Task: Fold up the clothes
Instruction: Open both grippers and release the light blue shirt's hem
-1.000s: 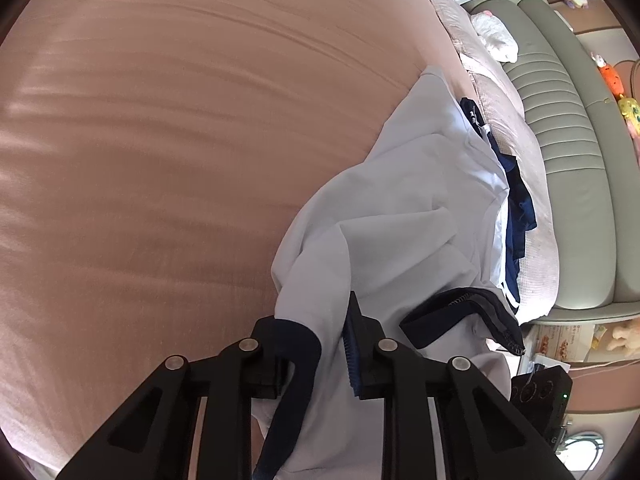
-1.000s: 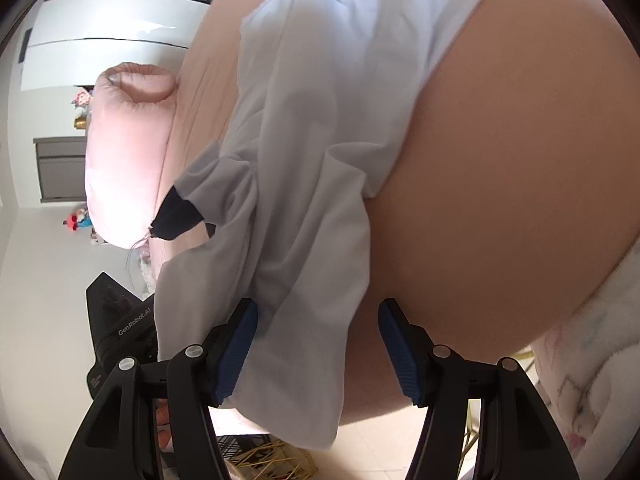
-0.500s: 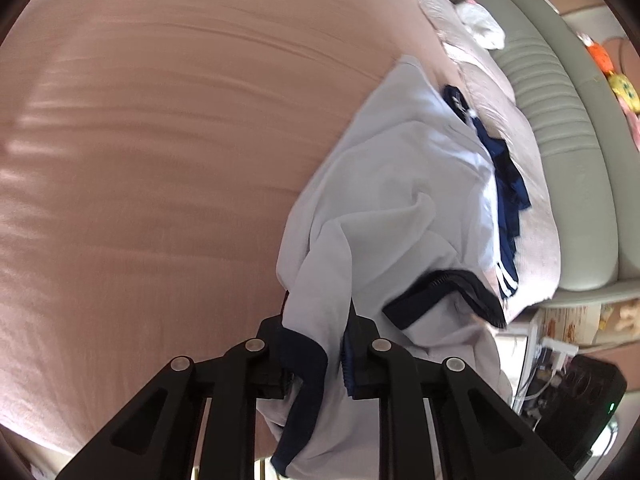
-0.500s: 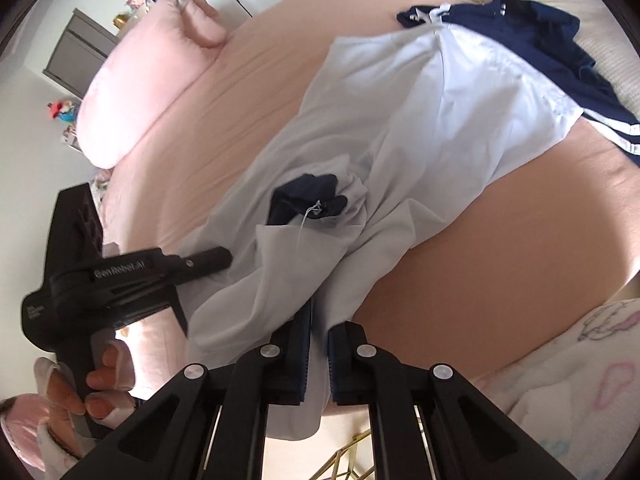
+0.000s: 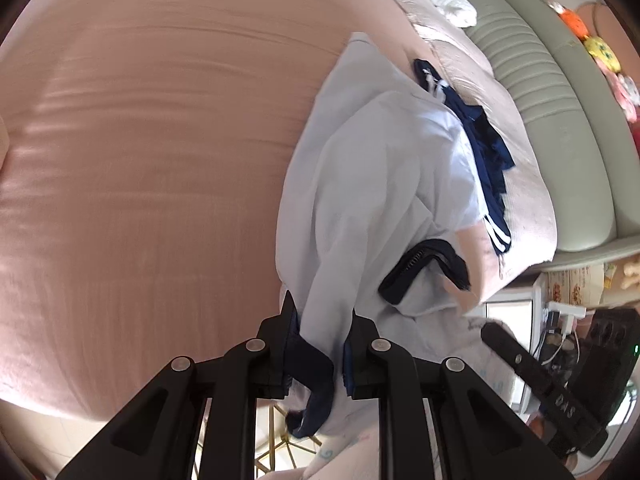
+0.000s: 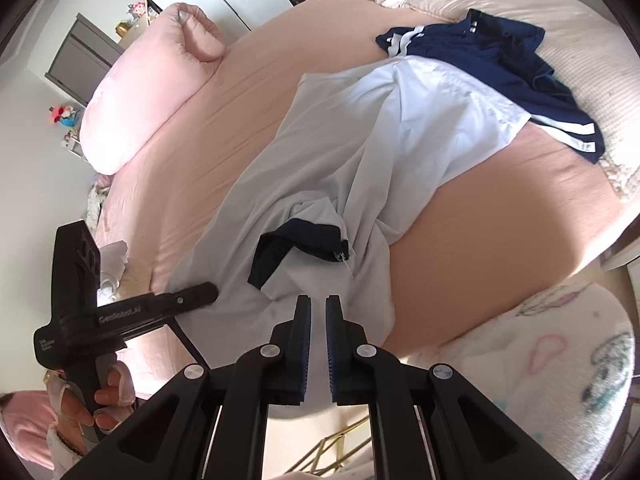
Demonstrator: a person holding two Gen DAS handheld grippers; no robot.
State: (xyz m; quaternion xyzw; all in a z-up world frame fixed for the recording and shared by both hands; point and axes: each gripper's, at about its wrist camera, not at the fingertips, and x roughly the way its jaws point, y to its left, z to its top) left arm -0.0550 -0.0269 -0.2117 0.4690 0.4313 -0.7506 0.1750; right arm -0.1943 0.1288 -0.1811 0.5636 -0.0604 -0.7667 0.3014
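1. The pale blue shirt point(image 6: 352, 148) lies rumpled on the pink bed sheet point(image 5: 140, 160), its lower end trailing off the near edge of the bed.
2. Left gripper point(image 5: 320, 344): pinching a bunch of the shirt fabric together with a navy trim.
3. Right gripper point(image 6: 318, 320): fingers pressed nearly together; in the right wrist view the shirt hem appears caught between them.
4. Handling: light, limp, non-fragile cloth; it sags and bunches. Judged best held at hems or the navy sleeve cuff point(image 6: 296, 248).
5. Surroundings: navy striped shorts point(image 6: 492, 68) touch the shirt's far end and may drag along. Pink pillow point(image 6: 148, 92) lies well apart.
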